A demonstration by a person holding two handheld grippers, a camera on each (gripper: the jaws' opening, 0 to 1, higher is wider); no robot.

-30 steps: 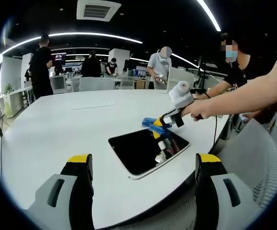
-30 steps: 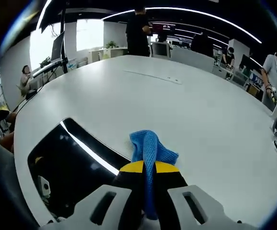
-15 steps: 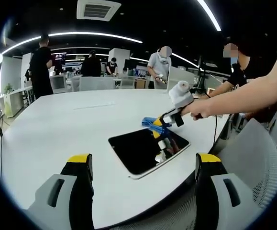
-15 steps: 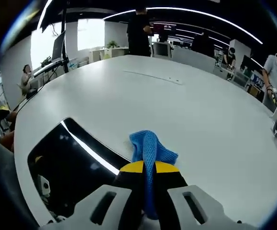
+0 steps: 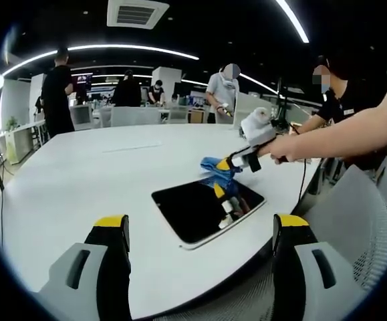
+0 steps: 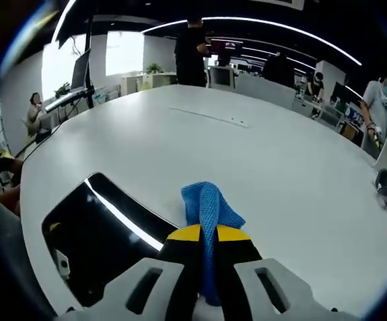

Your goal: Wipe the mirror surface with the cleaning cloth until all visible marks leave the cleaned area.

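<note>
The mirror (image 5: 206, 210) is lying wiped-looking on the counter (image 6: 260, 160) as the right gripper (image 5: 228, 162), jaws clamping the cloth (image 6: 208, 208), is lifting off; left gripper (image 5: 200, 227) jaws are gaping wide.

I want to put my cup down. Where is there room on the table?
Lots of bare white table lies left of and beyond the mirror. It is crowded at the mirror's far edge, where the right gripper holds the blue cloth.
</note>
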